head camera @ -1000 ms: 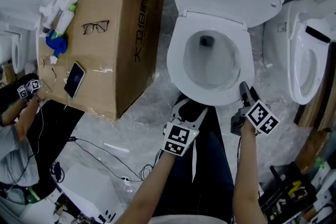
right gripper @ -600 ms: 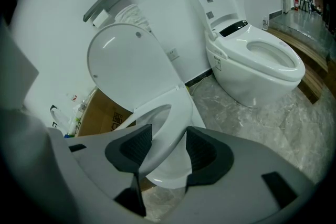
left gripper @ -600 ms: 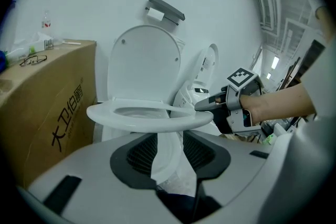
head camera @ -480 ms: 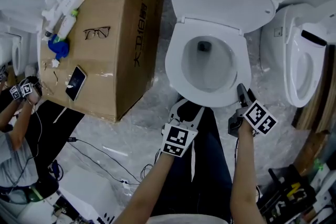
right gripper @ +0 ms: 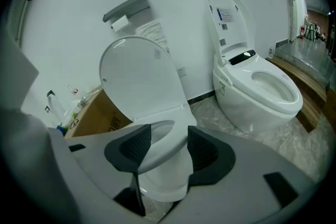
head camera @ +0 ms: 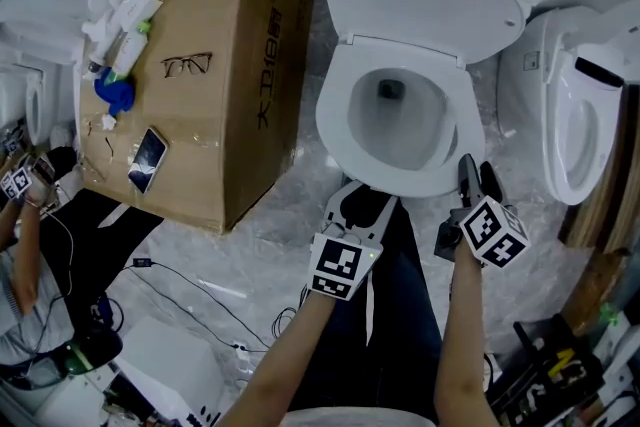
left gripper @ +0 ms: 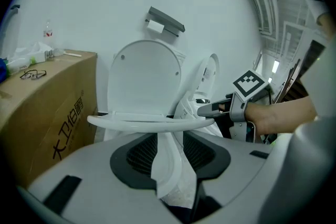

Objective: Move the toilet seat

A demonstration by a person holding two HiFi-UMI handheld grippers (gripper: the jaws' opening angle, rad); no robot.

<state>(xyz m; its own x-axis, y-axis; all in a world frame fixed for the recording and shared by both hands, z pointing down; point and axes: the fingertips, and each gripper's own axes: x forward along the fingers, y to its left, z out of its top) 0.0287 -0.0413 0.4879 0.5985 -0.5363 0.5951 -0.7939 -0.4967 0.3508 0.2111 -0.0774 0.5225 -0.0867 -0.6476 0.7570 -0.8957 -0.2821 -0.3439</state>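
over plastic-sheeted floor (head camera: 270, 235), left claw (head camera: 362, 203) apart, right claw (head camera: 474, 171) opening empty by toilet seat (head camera: 332, 120)

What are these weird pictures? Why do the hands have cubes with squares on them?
A person at a toilet holds a pinching tool in each hand; the cubes are part of those. One picture comes from a camera on the person's head, looking down. The other two come from cameras on the left gripper and right gripper. The lid is up. Both grippers sit at the toilet's front edge. The left's jaws are apart; the right's are opening, the rim between them. Neither seems to hold anything. The cardboard box carries glasses and a phone.
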